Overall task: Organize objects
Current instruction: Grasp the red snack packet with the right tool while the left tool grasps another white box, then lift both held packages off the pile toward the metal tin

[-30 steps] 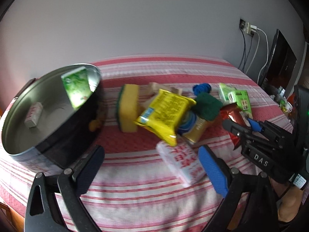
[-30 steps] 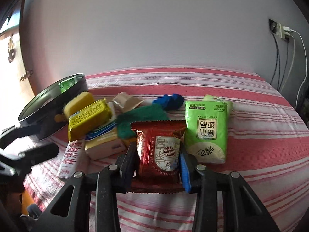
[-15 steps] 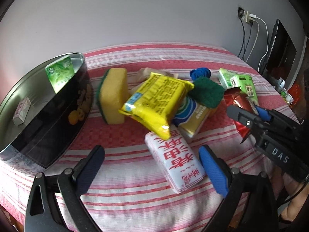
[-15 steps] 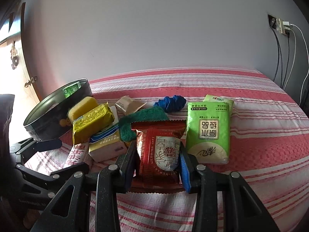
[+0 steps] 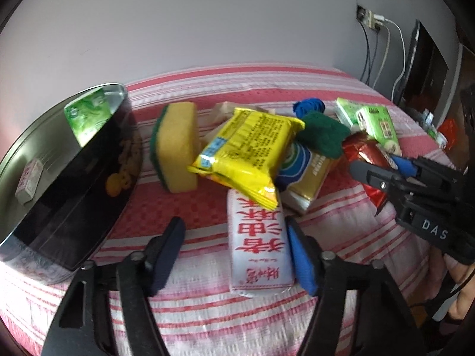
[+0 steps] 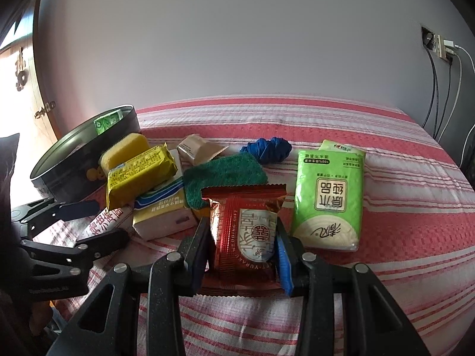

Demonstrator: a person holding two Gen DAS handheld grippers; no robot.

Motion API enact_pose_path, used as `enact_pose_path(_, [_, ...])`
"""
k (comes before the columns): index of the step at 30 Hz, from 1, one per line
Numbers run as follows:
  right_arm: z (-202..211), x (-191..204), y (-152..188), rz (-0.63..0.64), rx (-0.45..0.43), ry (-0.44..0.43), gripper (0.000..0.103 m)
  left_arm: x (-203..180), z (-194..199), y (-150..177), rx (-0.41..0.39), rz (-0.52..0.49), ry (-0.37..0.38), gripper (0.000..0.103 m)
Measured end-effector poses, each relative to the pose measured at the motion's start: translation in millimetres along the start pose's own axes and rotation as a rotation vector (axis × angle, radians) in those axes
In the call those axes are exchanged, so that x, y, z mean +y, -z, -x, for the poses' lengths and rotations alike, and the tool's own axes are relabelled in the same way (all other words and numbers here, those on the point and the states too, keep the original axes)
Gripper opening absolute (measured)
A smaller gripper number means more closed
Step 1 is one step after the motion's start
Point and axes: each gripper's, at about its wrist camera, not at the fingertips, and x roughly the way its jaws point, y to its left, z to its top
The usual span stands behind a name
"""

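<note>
White soft pack with red characters (image 5: 259,238) lies flat on the red-and-white striped cloth (image 5: 207,320), far end tucked under the yellow foil packet (image 5: 249,151). Left gripper (image 5: 234,255) is spread wide around it; right finger touching, left finger apart. Right gripper (image 6: 240,255) is clamped on the crinkled glossy red foil pouch (image 6: 245,231).

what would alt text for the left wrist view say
The left tongs are open around a white packet with red characters on a red-and-white striped cloth. A yellow snack bag overlaps the packet's far end, with a yellow sponge and a round tin to the left. The right tongs grip a red packet at right.
</note>
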Motion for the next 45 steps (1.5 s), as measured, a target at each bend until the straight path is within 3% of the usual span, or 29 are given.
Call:
enact_pose_path(2, [1,1,0,0.003,-0.002,0.003,0.042,-2,0,0,-0.007,-0.012,0.007,0.052])
enact_pose_path(3, [1,1,1,0.004,-0.003,0.005,0.042,-3,1,0,-0.010,-0.022,0.014,0.040])
enact_pose_path(4, [2,1,1,0.006,-0.006,0.007,0.042,-5,2,0,-0.014,-0.032,0.016,0.036])
enact_pose_path(20, [26,4,6,0.032,-0.157,0.037,0.042,5,12,5,-0.116,-0.014,-0.002,0.035])
enact_pose_path(29, [24,10,4,0.041,-0.172,0.057,0.042,10,34,4,-0.217,-0.014,-0.011,0.034])
enact_pose_path(45, [31,13,7,0.055,-0.228,0.078,0.042,18,50,6,-0.281,0.014,-0.020,0.034])
